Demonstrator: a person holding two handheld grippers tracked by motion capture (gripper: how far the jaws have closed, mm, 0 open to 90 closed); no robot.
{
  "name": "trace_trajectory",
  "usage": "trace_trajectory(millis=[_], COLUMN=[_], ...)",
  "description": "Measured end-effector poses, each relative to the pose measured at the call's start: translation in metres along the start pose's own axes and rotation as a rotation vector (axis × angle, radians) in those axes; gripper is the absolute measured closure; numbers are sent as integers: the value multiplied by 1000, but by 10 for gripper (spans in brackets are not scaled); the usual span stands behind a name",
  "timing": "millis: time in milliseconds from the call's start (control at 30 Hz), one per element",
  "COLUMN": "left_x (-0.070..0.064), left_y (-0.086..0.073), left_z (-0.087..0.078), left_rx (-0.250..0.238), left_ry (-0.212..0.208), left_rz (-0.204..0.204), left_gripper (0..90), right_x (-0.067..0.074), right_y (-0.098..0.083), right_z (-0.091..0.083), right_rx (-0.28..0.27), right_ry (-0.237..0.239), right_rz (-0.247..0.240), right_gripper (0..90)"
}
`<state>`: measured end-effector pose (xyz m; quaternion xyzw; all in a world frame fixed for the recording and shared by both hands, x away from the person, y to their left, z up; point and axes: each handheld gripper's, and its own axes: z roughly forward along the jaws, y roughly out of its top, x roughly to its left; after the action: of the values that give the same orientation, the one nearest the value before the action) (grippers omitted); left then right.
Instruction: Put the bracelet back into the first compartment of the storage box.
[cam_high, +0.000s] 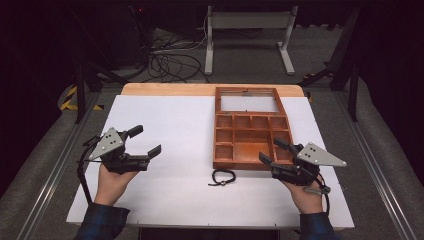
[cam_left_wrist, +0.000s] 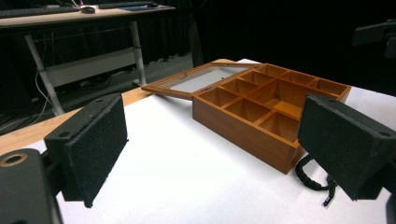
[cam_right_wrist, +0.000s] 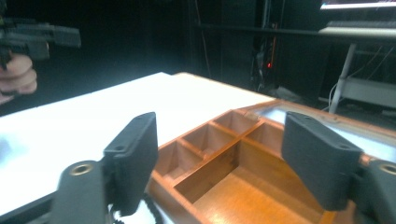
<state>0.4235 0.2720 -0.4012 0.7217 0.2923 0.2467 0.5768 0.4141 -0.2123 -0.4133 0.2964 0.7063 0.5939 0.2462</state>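
Wooden box (cam_high: 252, 141) sits open on the white desk (cam_high: 170, 130), just in front of the right tongs (cam_high: 273, 151). Its lid (cam_high: 248, 101) lies flat behind it, away from the tongs. The box has many little bins inside. A black cord loop (cam_high: 223, 177) lies on the desk just beside the box's near edge, left of the right tongs and between the two tongs. The right tongs are apart, with nothing in them, over the box's near right corner. The left tongs (cam_high: 148, 140) are well off to the left, also apart and holding nothing.
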Motion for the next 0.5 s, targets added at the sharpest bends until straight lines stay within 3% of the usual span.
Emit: trace_trajectory(millis=[100, 233, 500], left_x=[-1, -3, -4], left_y=[0, 0, -1], left_z=[1, 3, 3], left_rx=[2, 10, 3], left_ry=[-7, -13, -12], left_rz=[-2, 4, 11], left_gripper=[100, 103, 104], right_x=[4, 13, 22], right_y=[-1, -4, -10], right_z=[5, 15, 29], right_rx=[27, 65, 132], right_ry=[-4, 28, 66], right_rz=[-4, -17, -29], right_gripper=[363, 456, 529])
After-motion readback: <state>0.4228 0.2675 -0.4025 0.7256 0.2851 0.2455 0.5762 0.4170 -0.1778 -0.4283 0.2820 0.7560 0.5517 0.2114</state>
